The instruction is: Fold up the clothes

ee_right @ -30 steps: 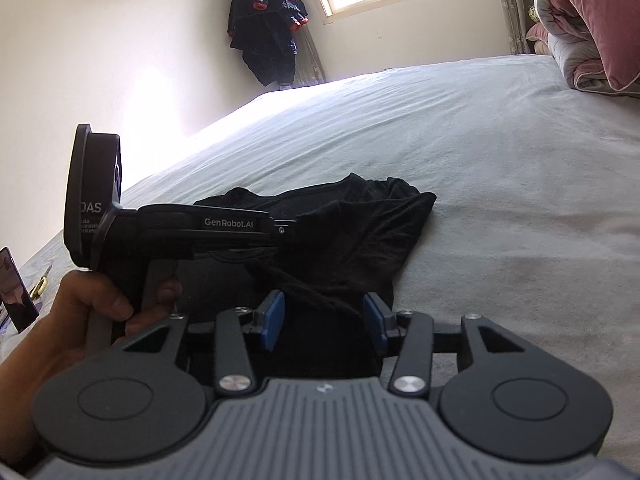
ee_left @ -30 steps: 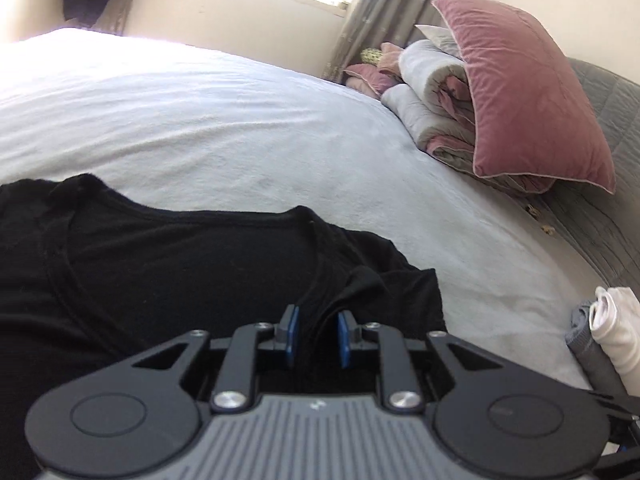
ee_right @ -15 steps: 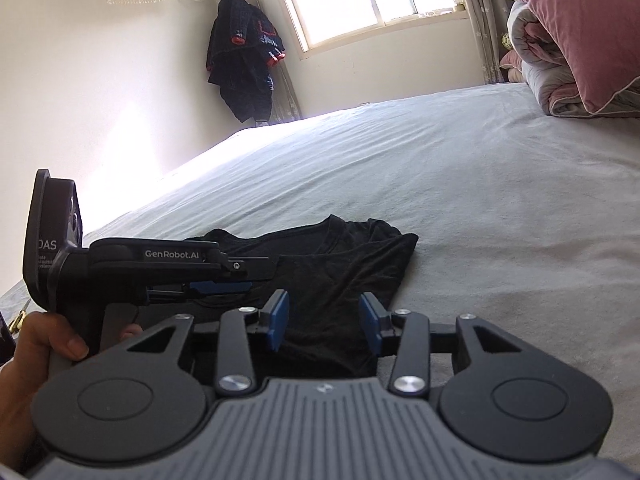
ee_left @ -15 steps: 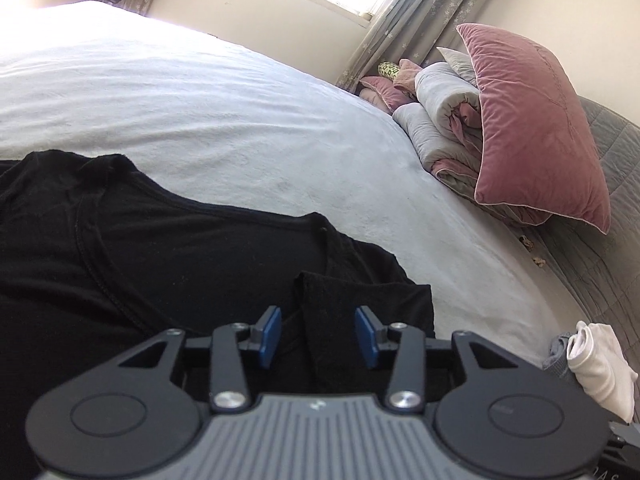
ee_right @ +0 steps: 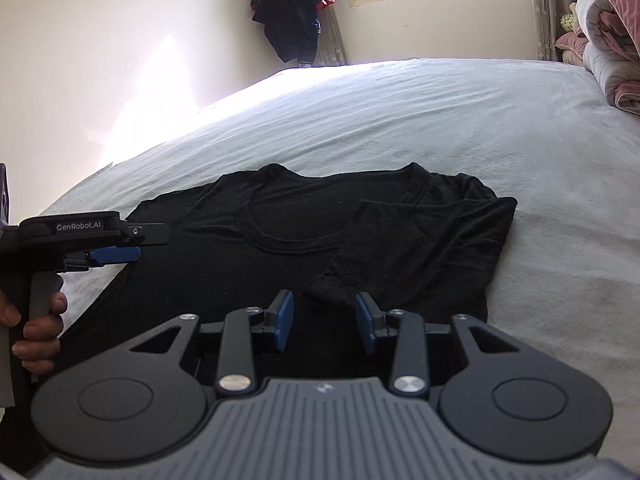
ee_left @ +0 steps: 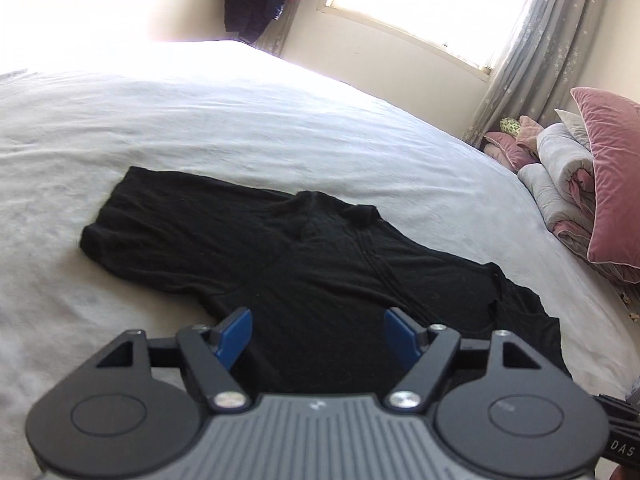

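Just ahead of the right gripper [ee_right: 324,320], flat on the bed [ee_right: 500,120], lies the black shirt [ee_right: 400,236], neck away from the tool, right sleeve [ee_right: 404,240] already laid in over the chest, its cuff a little beyond the pads. Jaws part open and closing, nothing pressed between them; cloth seen beyond and beneath the gap only. To the left of that tool, over the shirt's left edge, hangs the left gripper [ee_left: 316,336], held by a hand [ee_right: 38,328]; jaws wide and opening, empty, body cloth below the gap. Ahead and to the left of it, the left sleeve [ee_left: 160,224] spread out flat, not folded in. Beyond the shirt, bare sheet up to the window wall; far right, pillows [ee_left: 608,176] and rolled bedding, well apart from the work.

Step in hand, by the look of it: one sleeve in, the other due. Next move likely calls for reaching the left tool out to the far sleeve end, pinching one layer at the cuff, lifting clear of the sheet and carrying it across the chest to match. Thin knit, apt to drag and bunch; worth a light lift rather than a slide. Right tool perhaps useful as a hold on the folded side.
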Demonstrator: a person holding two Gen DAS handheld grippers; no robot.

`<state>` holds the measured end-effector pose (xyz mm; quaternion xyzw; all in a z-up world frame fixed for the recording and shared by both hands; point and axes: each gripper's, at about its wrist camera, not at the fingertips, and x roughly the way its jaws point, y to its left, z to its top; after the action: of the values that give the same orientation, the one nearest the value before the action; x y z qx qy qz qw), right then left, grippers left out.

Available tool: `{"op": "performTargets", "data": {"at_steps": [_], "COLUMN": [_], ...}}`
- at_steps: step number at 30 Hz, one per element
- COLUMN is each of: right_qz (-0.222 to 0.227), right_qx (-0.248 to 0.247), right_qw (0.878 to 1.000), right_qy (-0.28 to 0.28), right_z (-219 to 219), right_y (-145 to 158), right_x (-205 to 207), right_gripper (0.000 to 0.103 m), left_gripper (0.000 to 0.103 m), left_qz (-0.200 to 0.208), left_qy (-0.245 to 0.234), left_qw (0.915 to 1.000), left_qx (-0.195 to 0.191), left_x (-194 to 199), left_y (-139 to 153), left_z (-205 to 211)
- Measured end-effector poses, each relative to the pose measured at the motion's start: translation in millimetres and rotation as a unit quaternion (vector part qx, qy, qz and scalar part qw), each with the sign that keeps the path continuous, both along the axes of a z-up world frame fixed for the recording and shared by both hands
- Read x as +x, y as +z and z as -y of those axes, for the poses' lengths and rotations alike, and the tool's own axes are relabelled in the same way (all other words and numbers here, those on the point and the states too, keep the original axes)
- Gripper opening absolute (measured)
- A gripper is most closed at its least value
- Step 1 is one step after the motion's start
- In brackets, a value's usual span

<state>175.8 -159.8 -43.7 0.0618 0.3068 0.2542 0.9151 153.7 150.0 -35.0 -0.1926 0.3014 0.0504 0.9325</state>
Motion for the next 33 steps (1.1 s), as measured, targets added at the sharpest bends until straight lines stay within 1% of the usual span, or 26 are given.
{"op": "performTargets", "data": {"at_steps": [3, 6, 8, 9, 12, 14, 15, 16, 18, 20, 23, 24, 25, 26, 28, 29, 30, 33], "right_qz": [-0.011, -0.026, -0.031, -0.032, -0.039, -0.05, -0.058, -0.065, -0.079, -0.1, -0.129, -0.137, -0.146, -0.154, -0.169, -0.176, -0.183, -0.206], "right_qx": [0.027, 0.045, 0.048, 0.05, 0.06, 0.071, 0.076, 0.081, 0.083, 0.078, 0.054, 0.042, 0.031, 0.019, -0.004, -0.012, -0.02, -0.041], "right_qw": [1.0, 0.999, 0.998, 0.998, 0.997, 0.996, 0.994, 0.993, 0.991, 0.989, 0.985, 0.984, 0.983, 0.981, 0.978, 0.976, 0.973, 0.965], "right_qy": [-0.006, -0.01, -0.001, 0.004, 0.022, 0.036, 0.043, 0.051, 0.068, 0.083, 0.101, 0.106, 0.111, 0.115, 0.125, 0.131, 0.137, 0.156], "right_z": [-12.1, -29.8, -46.2, -54.6, -81.2, -100.0, -109.0, -118.0, -135.3, -156.7, -192.7, -205.6, -218.4, -231.3, -255.7, -265.6, -275.1, -301.4], "right_y": [8.6, 17.9, 24.3, 27.4, 34.8, 37.8, 39.5, 41.2, 45.6, 49.2, 50.8, 50.2, 49.7, 49.1, 47.6, 47.0, 46.8, 47.4], "right_x": [4.1, 10.2, 14.7, 16.9, 25.8, 34.0, 38.8, 44.1, 55.9, 71.6, 93.2, 99.5, 105.8, 112.1, 123.9, 128.1, 131.7, 142.4], "right_gripper": [0.04, 0.04, 0.04, 0.04, 0.04, 0.04, 0.041, 0.04, 0.04, 0.041, 0.041, 0.041, 0.041, 0.041, 0.041, 0.041, 0.041, 0.041], "left_gripper": [0.077, 0.077, 0.074, 0.072, 0.072, 0.071, 0.068, 0.064, 0.059, 0.054, 0.046, 0.04, 0.031, 0.027, 0.016, 0.013, 0.008, 0.007], "left_qz": [0.002, -0.004, 0.004, 0.011, 0.035, 0.054, 0.063, 0.071, 0.086, 0.101, 0.103, 0.103, 0.101, 0.099, 0.097, 0.097, 0.097, 0.1], "left_qy": [0.06, 0.109, 0.122, 0.125, 0.126, 0.125, 0.129, 0.133, 0.142, 0.151, 0.151, 0.147, 0.141, 0.136, 0.131, 0.125, 0.118, 0.105], "left_qw": [0.9978, 0.9917, 0.9885, 0.9878, 0.9867, 0.9865, 0.9856, 0.9843, 0.981, 0.9774, 0.9751, 0.975, 0.9748, 0.9746, 0.9737, 0.9733, 0.9732, 0.9737], "left_qx": [-0.03, -0.067, -0.088, -0.093, -0.096, -0.091, -0.09, -0.092, -0.1, -0.108, -0.126, -0.132, -0.14, -0.148, -0.16, -0.166, -0.172, -0.175], "left_x": [-10.9, -10.9, -8.4, -6.5, 0.5, 5.6, 6.9, 6.4, 2.8, -0.8, 1.1, 2.0, 3.6, 5.4, 7.0, 8.2, 9.4, 10.4], "left_y": [1.9, -5.4, -12.0, -14.7, -21.8, -26.6, -29.6, -32.0, -35.6, -39.3, -41.4, -42.3, -43.7, -45.8, -49.3, -50.8, -51.9, -52.4], "left_z": [-41.8, -75.5, -89.7, -93.3, -97.9, -99.9, -100.5, -100.9, -101.6, -102.3, -108.4, -110.4, -112.2, -113.8, -115.9, -117.2, -117.8, -116.4]}}
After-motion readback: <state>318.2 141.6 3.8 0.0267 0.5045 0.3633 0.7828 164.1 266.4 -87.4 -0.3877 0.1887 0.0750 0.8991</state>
